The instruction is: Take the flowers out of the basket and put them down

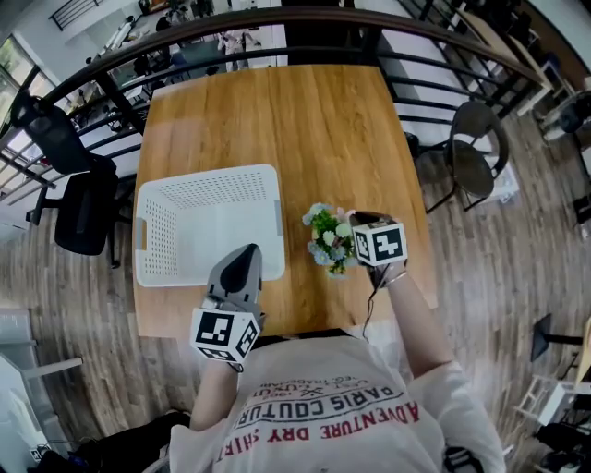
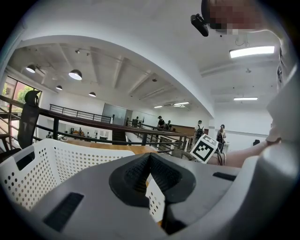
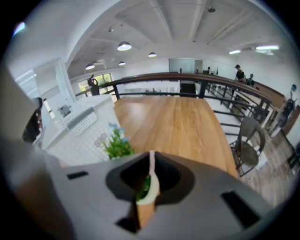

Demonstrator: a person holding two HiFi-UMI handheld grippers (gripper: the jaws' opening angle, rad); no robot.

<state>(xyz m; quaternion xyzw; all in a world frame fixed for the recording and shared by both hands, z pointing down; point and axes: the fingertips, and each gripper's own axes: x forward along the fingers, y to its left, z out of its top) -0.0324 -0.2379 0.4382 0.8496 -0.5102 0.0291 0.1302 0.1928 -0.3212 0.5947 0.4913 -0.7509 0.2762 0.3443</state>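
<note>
- Flowers point(image 1: 328, 240): outside the white basket point(image 1: 208, 175), just to its right, at the near part of the tabletop point(image 1: 277, 120)
- My right tool point(image 3: 151, 159): jaws narrow, closed on the flowers' green and cream lower part
- My left tool point(image 1: 247, 251): jaws together, nothing held, over the basket's near right corner

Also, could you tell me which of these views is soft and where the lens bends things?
Right gripper view: blurred throughout, the flowers just a fuzzy green patch. Left gripper view: crisp on the holes of the basket, ceiling lamps blown out, dark corners. Head view: sharp, but the railing bows strongly; a pale sheen lies on the table at its far left.
</note>
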